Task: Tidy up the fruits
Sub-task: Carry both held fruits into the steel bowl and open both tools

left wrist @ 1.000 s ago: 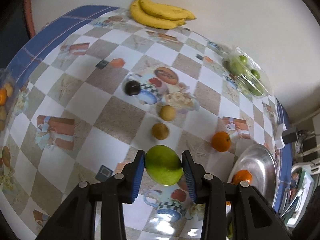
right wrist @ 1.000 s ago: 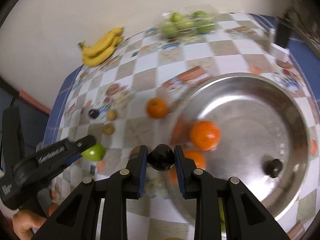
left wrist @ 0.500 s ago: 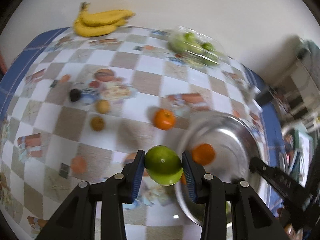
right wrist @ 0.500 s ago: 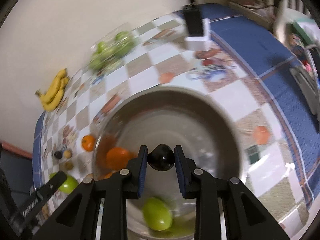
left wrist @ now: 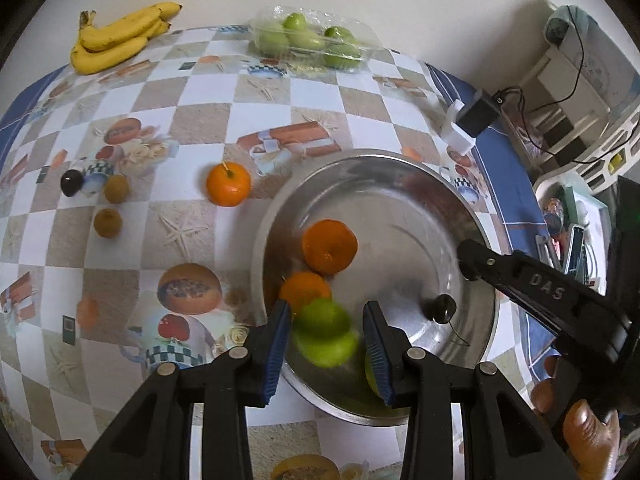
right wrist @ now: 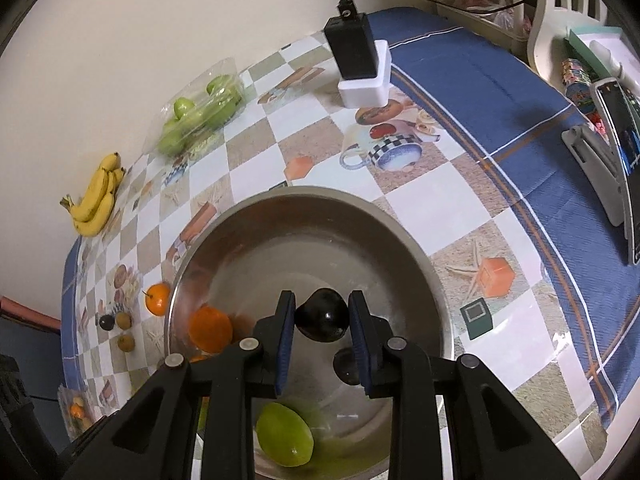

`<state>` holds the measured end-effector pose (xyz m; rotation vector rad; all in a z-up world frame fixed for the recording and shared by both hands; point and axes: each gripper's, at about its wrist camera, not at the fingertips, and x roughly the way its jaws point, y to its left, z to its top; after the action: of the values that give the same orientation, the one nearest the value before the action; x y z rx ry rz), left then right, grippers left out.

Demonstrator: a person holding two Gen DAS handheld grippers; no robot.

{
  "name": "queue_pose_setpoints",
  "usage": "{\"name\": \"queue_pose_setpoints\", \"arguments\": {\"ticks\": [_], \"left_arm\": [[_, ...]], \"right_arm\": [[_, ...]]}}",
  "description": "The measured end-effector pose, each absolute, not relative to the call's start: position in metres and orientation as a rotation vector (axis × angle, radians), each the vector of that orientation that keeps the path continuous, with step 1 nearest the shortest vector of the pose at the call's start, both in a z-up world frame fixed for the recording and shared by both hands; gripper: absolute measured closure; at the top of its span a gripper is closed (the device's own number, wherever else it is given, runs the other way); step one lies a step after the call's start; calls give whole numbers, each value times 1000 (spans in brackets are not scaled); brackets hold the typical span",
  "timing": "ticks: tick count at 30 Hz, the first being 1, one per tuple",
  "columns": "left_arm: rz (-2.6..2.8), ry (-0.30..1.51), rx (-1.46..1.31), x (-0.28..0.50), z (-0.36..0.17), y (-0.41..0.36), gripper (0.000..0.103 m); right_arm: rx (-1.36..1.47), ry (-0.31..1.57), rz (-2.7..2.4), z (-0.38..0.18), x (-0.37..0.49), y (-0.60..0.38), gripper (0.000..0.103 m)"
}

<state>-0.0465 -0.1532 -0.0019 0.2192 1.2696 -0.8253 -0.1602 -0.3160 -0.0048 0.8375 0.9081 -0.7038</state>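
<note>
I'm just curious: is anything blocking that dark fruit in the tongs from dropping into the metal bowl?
Nothing visible: the dark fruit hangs over bare metal of the bowl; another dark fruit lies just beside that spot.

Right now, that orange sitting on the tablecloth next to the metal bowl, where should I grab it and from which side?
Take the orange across its widest middle, coming straight down from above. It is round and sits alone on the tablecloth with its stem up, so probably one pad goes each side of the stem, clear of the bowl.

"DAS" embossed on right claw (left wrist: 472,264) arm; no other legible text.
</note>
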Motion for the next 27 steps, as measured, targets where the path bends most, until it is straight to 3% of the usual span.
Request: {"name": "queue_pose_setpoints", "arguments": {"ticks": [19,20,22,27], "left_arm": [[-755,1264,219,-34,-6,-145,63],[-746,1263,216,-32,-6,-144,62],[-729,1257,219,-29,-6,-142,62],[-691,1231,219,-21,-3,-137,62]], "right_arm": [[798,1011,-656,-28,-138,-302,74],[796,1012,-655,-28,-138,-302,73],[792,1012,-654,-27,-137,-301,56],[782,1000,-660,-23,-137,-301,54]]}}
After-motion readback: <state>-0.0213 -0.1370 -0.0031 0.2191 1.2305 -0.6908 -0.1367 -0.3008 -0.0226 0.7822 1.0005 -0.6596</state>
